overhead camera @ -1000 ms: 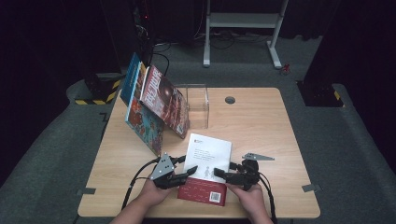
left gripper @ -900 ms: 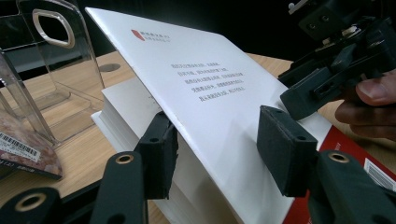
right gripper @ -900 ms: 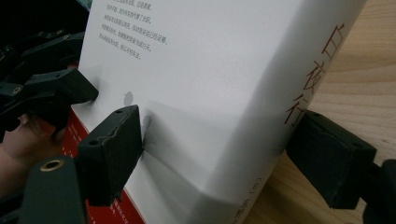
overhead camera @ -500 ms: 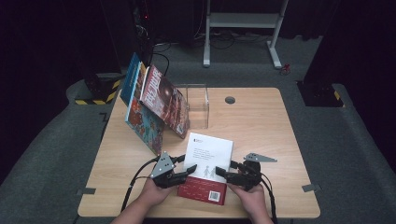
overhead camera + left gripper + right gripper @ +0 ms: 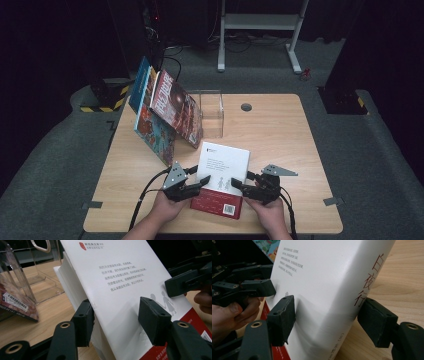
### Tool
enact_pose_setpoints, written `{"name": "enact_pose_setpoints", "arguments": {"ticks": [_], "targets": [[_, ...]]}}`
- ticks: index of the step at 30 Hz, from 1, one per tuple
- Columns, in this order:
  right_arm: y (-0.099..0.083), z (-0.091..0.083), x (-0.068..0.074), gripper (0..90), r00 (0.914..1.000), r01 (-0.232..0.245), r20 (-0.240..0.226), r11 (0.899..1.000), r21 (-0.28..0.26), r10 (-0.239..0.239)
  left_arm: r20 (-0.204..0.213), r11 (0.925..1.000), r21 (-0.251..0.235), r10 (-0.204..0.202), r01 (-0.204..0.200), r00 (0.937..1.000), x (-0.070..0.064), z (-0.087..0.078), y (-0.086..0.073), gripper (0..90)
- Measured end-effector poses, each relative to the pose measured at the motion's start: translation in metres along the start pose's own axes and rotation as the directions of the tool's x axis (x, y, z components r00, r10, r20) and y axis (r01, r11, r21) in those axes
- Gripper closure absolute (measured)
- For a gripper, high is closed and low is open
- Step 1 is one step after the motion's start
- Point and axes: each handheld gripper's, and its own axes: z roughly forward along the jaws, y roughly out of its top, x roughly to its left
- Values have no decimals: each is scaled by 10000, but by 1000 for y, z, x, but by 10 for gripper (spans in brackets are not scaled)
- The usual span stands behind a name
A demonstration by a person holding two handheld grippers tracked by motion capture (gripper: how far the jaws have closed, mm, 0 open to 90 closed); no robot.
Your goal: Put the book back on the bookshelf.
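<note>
Since a second ago the white book (image 5: 223, 167) has tipped a little higher off the table (image 5: 280, 135), its far edge raised. The left gripper (image 5: 200, 181) clamps its near left edge, the right gripper (image 5: 239, 185) its near right, spine side (both clenched on it). Beyond the grippers stands a clear holder (image 5: 212, 112), with leaning books (image 5: 170, 112) to its left

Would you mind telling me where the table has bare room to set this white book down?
The right half of the table is bare, from the clear stand across to the right edge. The far-left side is crowded with leaning books; the white book occupies the front middle.
</note>
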Motion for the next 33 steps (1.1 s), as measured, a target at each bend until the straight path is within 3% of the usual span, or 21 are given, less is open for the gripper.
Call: {"name": "enact_pose_setpoints", "arguments": {"ticks": [6, 14, 17, 19, 22, 28, 32, 33], "targets": [[1, -2, 4, 322, 9994, 333, 63, 9994, -62, -333, -327, 9999, 76, -104, 107, 9994, -5, -3, 1, 464], [1, -2, 5, 326, 9990, 432, 121, 9990, -109, -431, -612, 9999, 73, -148, 153, 9980, -7, -3, 0, 457], [1, -2, 5, 330, 9990, 436, 146, 9990, -122, -434, -1098, 9996, 71, 269, -262, 9936, -12, -2, -1, 416], [1, -2, 5, 331, 9990, 427, 114, 9990, -118, -426, -1065, 9998, 88, 158, -150, 9942, -11, -2, -1, 414], [1, -2, 5, 339, 9991, 407, 134, 9990, -200, -405, -1744, 9961, 52, 875, -879, 9808, -18, -1, -3, 395], [0, -1, 4, 341, 9994, 332, 126, 9993, -182, -330, -1764, 9982, -2, 597, -606, 9825, -15, 0, -4, 357], [1, -1, 5, 341, 9991, 399, 163, 9990, -218, -396, -1718, 9995, -46, 285, -297, 9847, -12, 1, -4, 307], [1, -1, 5, 341, 9991, 398, 170, 9990, -212, -395, -1623, 10000, -38, 29, -35, 9867, -9, 1, -4, 300]]}}
